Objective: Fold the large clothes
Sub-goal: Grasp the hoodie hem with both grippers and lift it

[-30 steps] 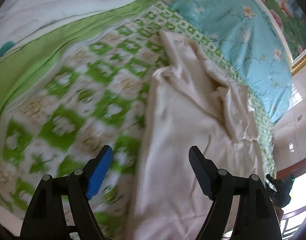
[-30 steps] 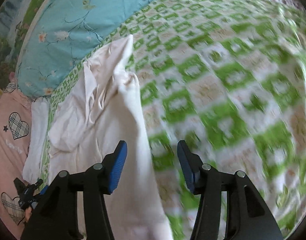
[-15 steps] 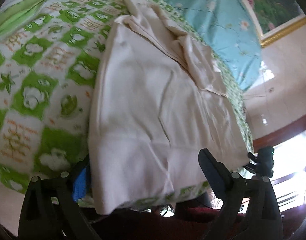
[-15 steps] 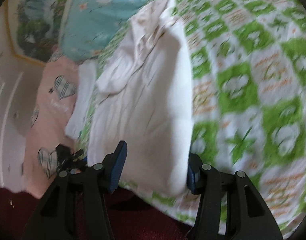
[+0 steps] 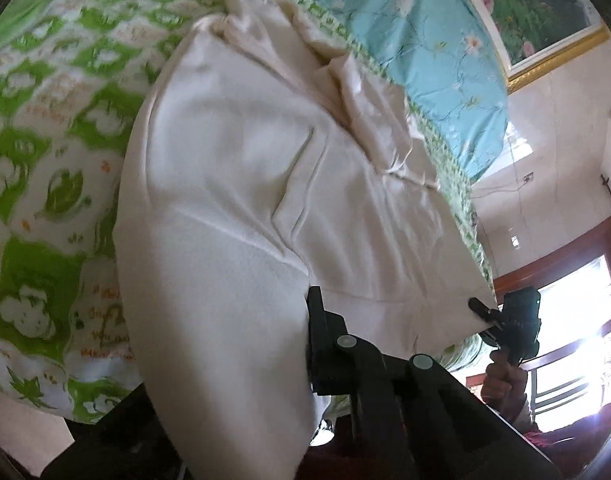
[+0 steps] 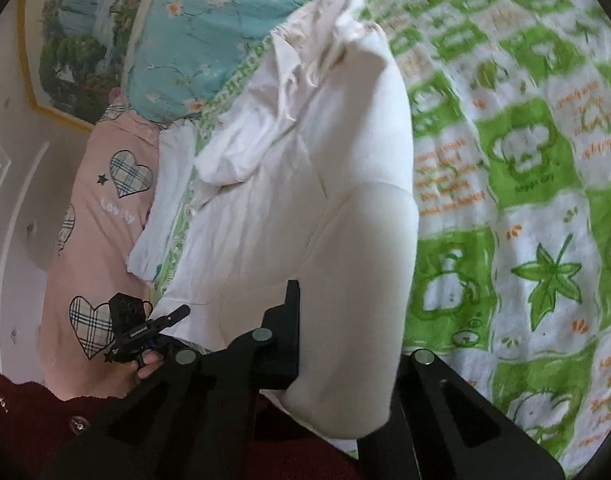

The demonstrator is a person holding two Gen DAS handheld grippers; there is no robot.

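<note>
Two corners of the cream garment (image 5: pixel 241 184) are in our grip, one per gripper, along the hem end that hangs off the near edge of the bed (image 6: pixel 537 200). We hold it this way so the hem stays stretched between our hands and the cloth can be carried over in one flat sheet rather than bunching. The left gripper (image 5: pixel 301 344) has its jaws closed on a thick wad of fabric; only one finger shows, the other is buried under the cloth. The right gripper (image 6: pixel 345 344) likewise pinches the opposite corner, cloth filling the gap between its jaws. The rest of the garment lies lengthwise on the green-checked quilt, its far end crumpled with a sleeve heaped near the blue floral pillow (image 5: pixel 425 36). That heap, we judge, is the trouble: if we fold the hem up over it, the bundle will come out lumpy unless the sleeve is first laid flat.
</note>
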